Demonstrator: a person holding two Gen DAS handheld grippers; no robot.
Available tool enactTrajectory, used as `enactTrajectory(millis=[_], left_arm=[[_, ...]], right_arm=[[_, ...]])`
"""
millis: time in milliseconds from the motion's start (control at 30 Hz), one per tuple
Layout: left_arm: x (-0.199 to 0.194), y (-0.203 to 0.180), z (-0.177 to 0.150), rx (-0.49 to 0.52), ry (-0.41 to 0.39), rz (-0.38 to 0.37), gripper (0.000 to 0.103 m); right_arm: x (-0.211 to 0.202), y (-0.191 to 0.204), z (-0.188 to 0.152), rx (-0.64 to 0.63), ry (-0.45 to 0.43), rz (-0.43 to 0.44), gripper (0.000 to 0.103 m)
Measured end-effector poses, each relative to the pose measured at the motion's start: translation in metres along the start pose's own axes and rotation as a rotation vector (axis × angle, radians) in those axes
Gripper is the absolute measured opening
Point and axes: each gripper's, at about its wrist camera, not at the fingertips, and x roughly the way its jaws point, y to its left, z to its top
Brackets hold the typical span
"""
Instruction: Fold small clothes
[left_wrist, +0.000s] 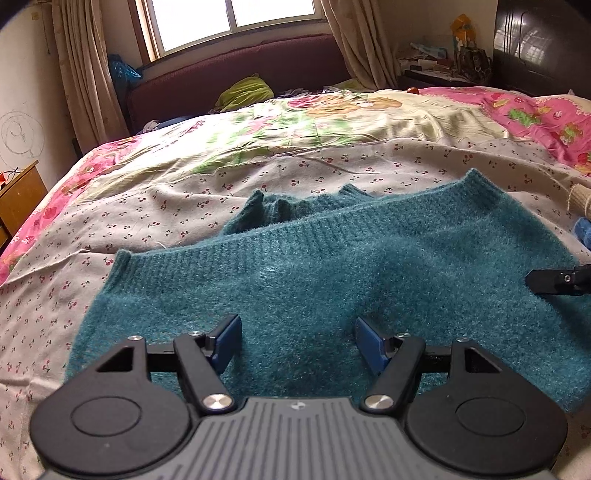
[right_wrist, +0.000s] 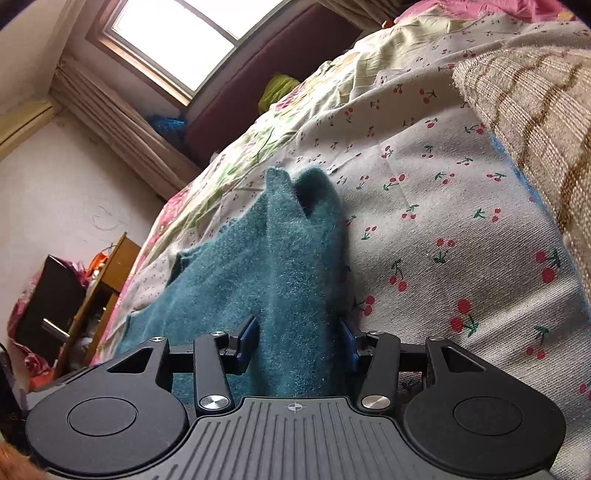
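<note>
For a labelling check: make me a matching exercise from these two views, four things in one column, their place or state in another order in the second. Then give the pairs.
Things:
1. fuzzy teal knitted sweater
2. left gripper
3. lime-green bundle of cloth
4. white bedsheet with red cherry print

Places or states:
A. lies by the dark red headboard, under the window
B. spread under the sweater
C. jaws open above the knit
D. lies folded over on the bed, ribbed hem facing away

Pairs: 1-D, 2-C, 3-A, 4-B
</note>
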Motion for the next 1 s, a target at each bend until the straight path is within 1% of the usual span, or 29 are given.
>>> enactTrajectory(millis=[67,133,200,300,400,467,600,733,800,867,900,967,1000], left_arm=[[0.001,0.000,-0.001,-0.003,-0.001,0.001,0.080],[0.002,0.000,-0.002,-0.005,-0.004,0.001,0.082],[0.002,0.001,-0.002,-0.005,-0.009,0.002,0.082],[-0.003,-0.001,-0.002,-0.004,-0.024,0.014,0.081],[-0.010,-0.006,0.002,0.025,-0.071,0.049,0.081],[-0.010,-0.007,0.007,0.023,-0.098,0.062,0.081],[0.004,-0.004,0.015,-0.012,-0.128,0.130,0.081],[0.024,0.004,0.022,-0.048,-0.127,0.181,0.081],[0.033,0.007,0.026,-0.060,-0.126,0.183,0.081],[0.042,0.005,0.031,-0.044,-0.120,0.198,0.082],[0.048,0.003,0.031,-0.030,-0.101,0.199,0.082],[0.055,0.002,0.028,-0.018,-0.072,0.186,0.082],[0.055,0.001,0.025,-0.015,-0.070,0.183,0.082]], right_arm=[[0.003,0.001,0.000,-0.010,0.000,-0.016,0.047],[0.008,0.004,0.000,-0.014,-0.007,-0.070,0.041],[0.013,0.005,0.001,-0.003,-0.017,-0.087,0.041],[0.017,0.004,0.001,0.023,-0.025,-0.075,0.045],[0.014,0.001,0.001,0.040,-0.027,-0.051,0.039],[0.012,0.000,0.002,0.048,-0.028,-0.038,0.034],[0.012,0.000,0.002,0.043,-0.030,-0.034,0.033],[0.012,0.000,0.001,0.026,-0.031,-0.035,0.033],[0.013,0.000,0.000,0.019,-0.032,-0.034,0.033],[0.014,0.000,-0.001,0.015,-0.032,-0.035,0.033],[0.014,0.001,-0.001,0.015,-0.033,-0.035,0.033],[0.014,0.001,-0.001,0.015,-0.032,-0.034,0.034],[0.014,0.000,-0.001,0.014,-0.031,-0.033,0.034]])
